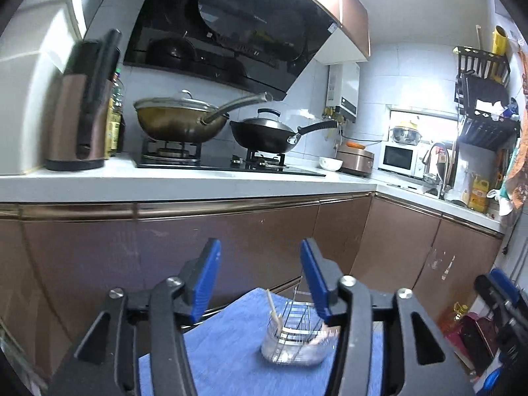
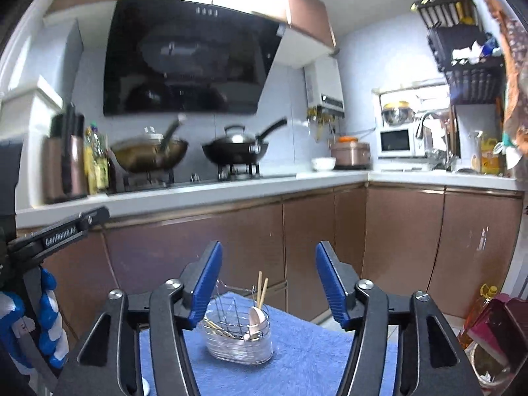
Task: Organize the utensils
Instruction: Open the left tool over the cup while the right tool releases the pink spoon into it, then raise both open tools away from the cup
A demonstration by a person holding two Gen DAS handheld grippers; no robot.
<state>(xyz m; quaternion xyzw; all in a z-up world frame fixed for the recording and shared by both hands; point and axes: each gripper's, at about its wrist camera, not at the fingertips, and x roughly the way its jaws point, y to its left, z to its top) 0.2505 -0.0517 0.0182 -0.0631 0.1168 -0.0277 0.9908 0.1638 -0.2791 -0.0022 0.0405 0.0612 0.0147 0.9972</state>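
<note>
A wire utensil holder (image 2: 238, 333) in a clear drip tray stands on a blue cloth (image 2: 297, 363). It holds wooden chopsticks (image 2: 261, 288) and a pale spoon (image 2: 255, 318). It also shows in the left wrist view (image 1: 295, 333), with a chopstick (image 1: 273, 307) sticking up. My right gripper (image 2: 268, 283) is open and empty, raised above and in front of the holder. My left gripper (image 1: 260, 280) is open and empty, also raised above the holder. The left gripper's body shows at the left edge of the right wrist view (image 2: 49, 234).
Brown cabinets (image 2: 297, 231) and a white counter (image 2: 231, 188) lie beyond. On the counter are a hob with a bronze wok (image 2: 148, 155) and a black wok (image 2: 234, 151), a knife block (image 2: 66, 165), oil bottles (image 2: 95, 161), a white bowl (image 2: 323, 163), a rice cooker (image 2: 351, 153), a microwave (image 2: 397, 143) and a sink tap (image 2: 425, 122).
</note>
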